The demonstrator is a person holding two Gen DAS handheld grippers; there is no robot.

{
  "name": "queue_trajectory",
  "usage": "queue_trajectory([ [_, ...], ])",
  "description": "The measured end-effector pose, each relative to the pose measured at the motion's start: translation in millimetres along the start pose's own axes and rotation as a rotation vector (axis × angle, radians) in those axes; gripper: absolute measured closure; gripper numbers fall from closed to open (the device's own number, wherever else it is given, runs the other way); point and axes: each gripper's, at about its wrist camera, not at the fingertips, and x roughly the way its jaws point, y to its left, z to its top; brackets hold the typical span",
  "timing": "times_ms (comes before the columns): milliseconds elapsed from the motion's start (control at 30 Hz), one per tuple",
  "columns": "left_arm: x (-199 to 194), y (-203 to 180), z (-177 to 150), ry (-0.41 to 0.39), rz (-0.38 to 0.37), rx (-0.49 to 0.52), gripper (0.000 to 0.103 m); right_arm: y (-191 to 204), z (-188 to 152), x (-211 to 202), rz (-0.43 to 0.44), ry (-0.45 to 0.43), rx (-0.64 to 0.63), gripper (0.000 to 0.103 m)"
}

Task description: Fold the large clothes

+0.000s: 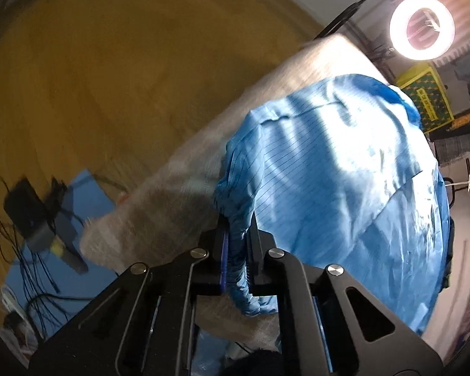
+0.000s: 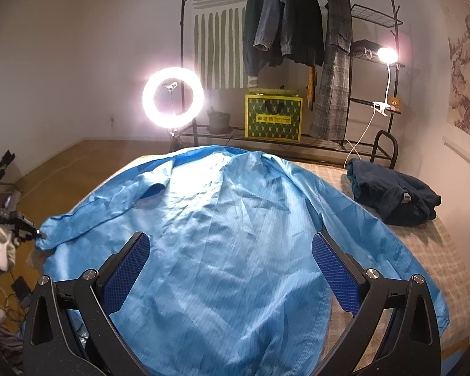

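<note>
You've got the left gripper (image 1: 236, 250) clamped on the thin light-blue striped coat's (image 2: 228, 219) cuff at the bed's (image 2: 438, 250) left edge, right gripper (image 2: 231, 269) hanging open, so next I'd fold that sleeve inward.

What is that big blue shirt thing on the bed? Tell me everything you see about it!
The blue coat is thin, shiny light-blue cloth with fine dark lines and wrinkles. It lies spread flat on the checked bed cover, both long sleeves stretched outward, its collar end toward the ring light. The left gripper is shut on one sleeve's cuff at the bed's edge. The right gripper hovers open above its middle.
</note>
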Motion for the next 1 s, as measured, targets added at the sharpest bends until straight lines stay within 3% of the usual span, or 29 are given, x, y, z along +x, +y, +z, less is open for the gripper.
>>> queue_trajectory([
  [200,-62.3,-62.7,-17.7,-0.247,0.042,0.273,0.098,1.6,-0.4,6.0,0.031,0.032,0.015,0.001],
  [433,-125.1,-161.9,-97.8,-0.439,-0.039,0.687,0.098,-1.7,-1.3,25.5,0.124,0.123,0.085,0.023],
  [533,-131.9,-197.2,-146.8,-0.448,-0.084,0.884,0.098,-4.5,-1.1,38.5,0.160,0.173,0.129,0.036],
  [733,-112.9,-230.4,-240.6,-0.380,-0.099,1.226,0.098,-9.1,0.1,61.1,0.233,0.250,0.218,0.044],
  [833,-105.9,-236.5,-273.5,-0.342,-0.111,1.325,0.098,-12.5,-3.2,74.2,0.279,0.295,0.272,0.045],
  [1000,-100.9,-245.3,-313.1,-0.346,-0.124,1.442,0.098,-16.7,-8.3,93.4,0.320,0.363,0.345,0.045],
])
